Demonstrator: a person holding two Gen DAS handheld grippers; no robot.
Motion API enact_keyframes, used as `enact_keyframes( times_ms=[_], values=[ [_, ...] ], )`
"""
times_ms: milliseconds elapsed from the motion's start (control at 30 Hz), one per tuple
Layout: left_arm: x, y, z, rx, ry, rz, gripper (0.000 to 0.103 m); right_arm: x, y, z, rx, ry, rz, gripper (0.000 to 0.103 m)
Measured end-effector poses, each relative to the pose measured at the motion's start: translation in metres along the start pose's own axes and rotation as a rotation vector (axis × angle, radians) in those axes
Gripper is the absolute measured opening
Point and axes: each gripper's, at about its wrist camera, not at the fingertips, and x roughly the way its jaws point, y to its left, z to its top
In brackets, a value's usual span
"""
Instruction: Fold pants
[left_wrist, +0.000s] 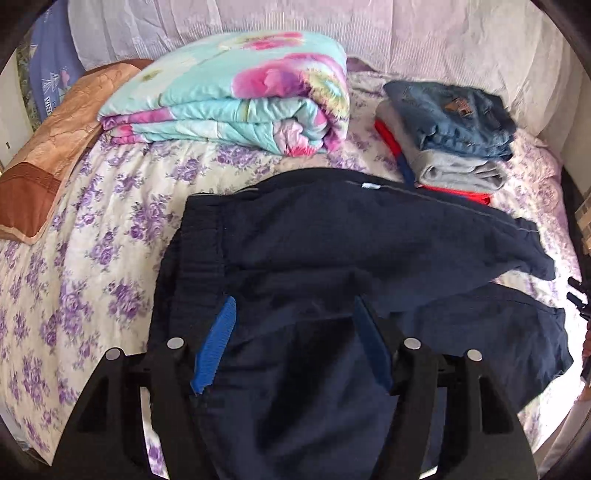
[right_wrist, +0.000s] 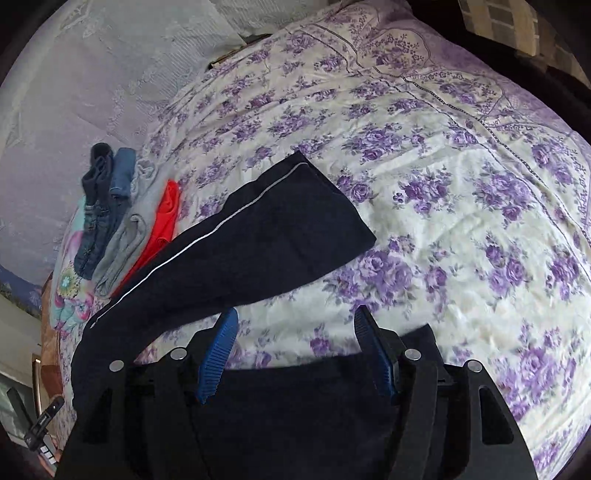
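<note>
On the floral bed (left_wrist: 110, 206), navy pants (left_wrist: 295, 240) lie half folded near a stack of folded clothes (left_wrist: 454, 144), left tool (left_wrist: 293, 306) and right tool (right_wrist: 295, 317) both apart, empty; next fold likely needs both tools pinching matching edges evenly.

Pants (left_wrist: 332, 251) on bed (left_wrist: 92, 221); clothes stack (left_wrist: 454, 147) behind.
</note>
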Motion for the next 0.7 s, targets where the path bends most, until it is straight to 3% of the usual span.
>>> enact_keyframes(
  times_ms=[133, 233, 267, 300, 467, 533, 667, 700],
  values=[
    [0.064, 0.0, -0.001, -0.014, 0.127, 0.009, 0.054, 0.048, -0.013, 0.016, 0.107, 0.093, 0.033, 0.066],
    [0.075, 0.0, -0.008, -0.011, 0.104, 0.02, 0.058, 0.067, -0.014, 0.023, 0.129, 0.075, 0.035, 0.06],
    [0.075, 0.0, -0.008, -0.015, 0.105, 0.019, 0.058, 0.067, -0.011, 0.024, 0.121, 0.053, 0.008, 0.026],
    [0.075, 0.0, -0.008, -0.019, 0.111, 0.015, 0.058, 0.069, -0.009, 0.027, 0.11, 0.05, -0.015, 0.011],
    [0.068, 0.005, -0.013, -0.022, 0.116, -0.007, 0.058, 0.035, -0.02, 0.035, 0.164, -0.035, -0.011, 0.01],
    [0.065, 0.003, -0.017, -0.019, 0.111, -0.007, 0.058, 0.027, -0.028, 0.031, 0.197, -0.01, -0.007, 0.01],
    [0.068, 0.003, -0.017, -0.031, 0.113, -0.006, 0.058, 0.061, -0.041, 0.02, 0.197, 0.066, -0.068, 0.01],
    [0.069, 0.001, -0.015, -0.024, 0.119, 0.002, 0.058, 0.06, -0.036, 0.02, 0.158, 0.011, -0.078, 0.011]
  ],
)
